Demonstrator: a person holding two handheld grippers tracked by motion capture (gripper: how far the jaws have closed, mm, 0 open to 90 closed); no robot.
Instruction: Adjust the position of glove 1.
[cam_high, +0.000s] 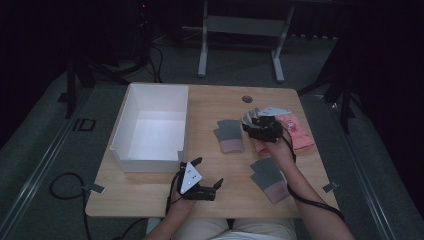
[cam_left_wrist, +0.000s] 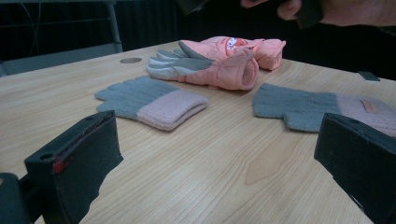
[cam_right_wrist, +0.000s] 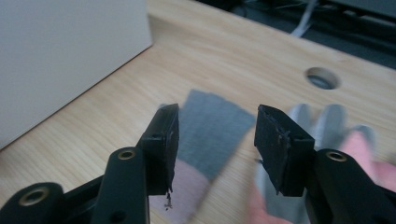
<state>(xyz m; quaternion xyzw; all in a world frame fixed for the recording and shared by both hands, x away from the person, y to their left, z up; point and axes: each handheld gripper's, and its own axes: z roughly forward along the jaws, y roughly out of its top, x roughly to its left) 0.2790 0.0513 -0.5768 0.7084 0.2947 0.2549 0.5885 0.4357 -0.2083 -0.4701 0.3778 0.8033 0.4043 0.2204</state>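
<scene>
On the wooden table (cam_high: 220, 172) the right gripper (cam_high: 260, 127) hangs above the pink padded gloves (cam_high: 295, 131) at the right side, its jaws pointing toward the far left. In the right gripper view its two black jaws stand about half apart with nothing between them; the table and the far knit glove (cam_right_wrist: 210, 133) lie blurred below the gap, and the padded glove's grey fingers (cam_right_wrist: 322, 121) lie under the right-hand jaw. No pad presses on anything. That grey knit glove with a pink cuff (cam_high: 230, 135) lies flat near the middle of the table, just left of the right gripper, its fingers pointing far and its cuff near. A second grey knit glove (cam_high: 270, 177) of the same kind lies nearer the person, to the right, partly beside the right forearm. The pink padded gloves, with grey palms, lie stacked together at the right, beyond the second knit glove. The left gripper (cam_high: 202, 180) rests low near the front edge of the table, just near of the white open box (cam_high: 131, 120) that stands on the left half. In the left gripper view its jaws stand wide apart and hold nothing, with bare wood between them.
</scene>
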